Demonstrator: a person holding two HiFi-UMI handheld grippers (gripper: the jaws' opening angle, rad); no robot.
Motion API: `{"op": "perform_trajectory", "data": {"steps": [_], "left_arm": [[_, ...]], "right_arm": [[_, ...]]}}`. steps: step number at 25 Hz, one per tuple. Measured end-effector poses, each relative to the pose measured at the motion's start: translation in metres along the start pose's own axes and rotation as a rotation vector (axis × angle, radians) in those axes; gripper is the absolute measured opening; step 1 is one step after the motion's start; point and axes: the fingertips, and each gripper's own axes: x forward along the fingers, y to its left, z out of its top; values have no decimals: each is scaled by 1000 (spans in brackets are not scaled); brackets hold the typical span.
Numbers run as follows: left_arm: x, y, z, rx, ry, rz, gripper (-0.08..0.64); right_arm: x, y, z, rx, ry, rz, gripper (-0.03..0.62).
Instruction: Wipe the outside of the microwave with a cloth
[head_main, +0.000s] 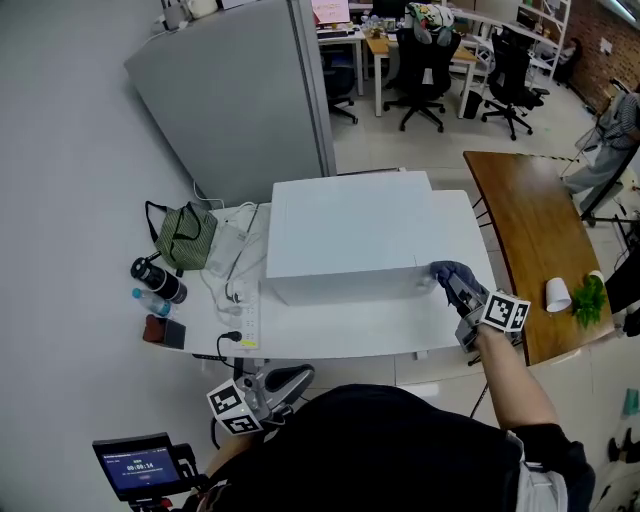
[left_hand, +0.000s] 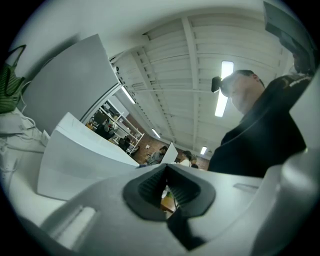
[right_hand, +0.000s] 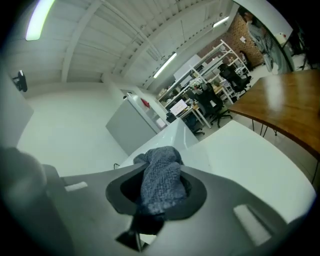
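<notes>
- the right gripper (head_main: 462, 297) is pinching a bunched blue-grey cloth (head_main: 450, 272); its fingers are closing onto the wad from both sides, and the fabric is bulging out past their tips.
- in the head view the cloth is sitting at the 4 o'clock corner of the white microwave (head_main: 345, 235), low on its front face and seemingly touching it.
- the left gripper (head_main: 275, 385) is hanging at 6 o'clock, close to the person's body and well apart from the microwave; its fingers are meeting with only a slit between them and are gripping nothing.
- judging by this, the wiping is just getting going at the front edge; the next move is probably calling for a firm sweep across the front towards 9 o'clock, with the cloth pressed flat.
- counting on the white tabletop (head_main: 350, 335): one microwave, one cloth, two grippers, one green bag (head_main: 185, 238) and two bottles (head_main: 158, 278) at 9 o'clock.
</notes>
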Motion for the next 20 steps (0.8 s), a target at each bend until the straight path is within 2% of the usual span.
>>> {"op": "perform_trajectory", "data": {"steps": [2, 5, 8, 11, 13, 15, 17, 20], "left_arm": [[-7, 0, 4, 11, -9, 8, 3], [-35, 2, 9, 21, -26, 25, 3], [-74, 6, 18, 33, -37, 56, 3], [-115, 9, 27, 36, -46, 99, 3], [-137, 12, 31, 34, -48, 126, 3], [-152, 15, 35, 32, -50, 150, 3], [-158, 16, 38, 34, -52, 161, 3], [-149, 17, 39, 42, -48, 147, 3]], "right_arm": [[13, 30, -27, -26, 72, 68, 66], [56, 87, -106, -46, 238, 188, 66], [123, 149, -180, -50, 361, 294, 66], [190, 209, -234, -97, 462, 369, 66], [225, 231, -250, -123, 471, 372, 66], [248, 232, -247, -111, 428, 335, 66], [250, 219, -237, -68, 387, 311, 66], [223, 180, -211, -27, 344, 270, 66]]}}
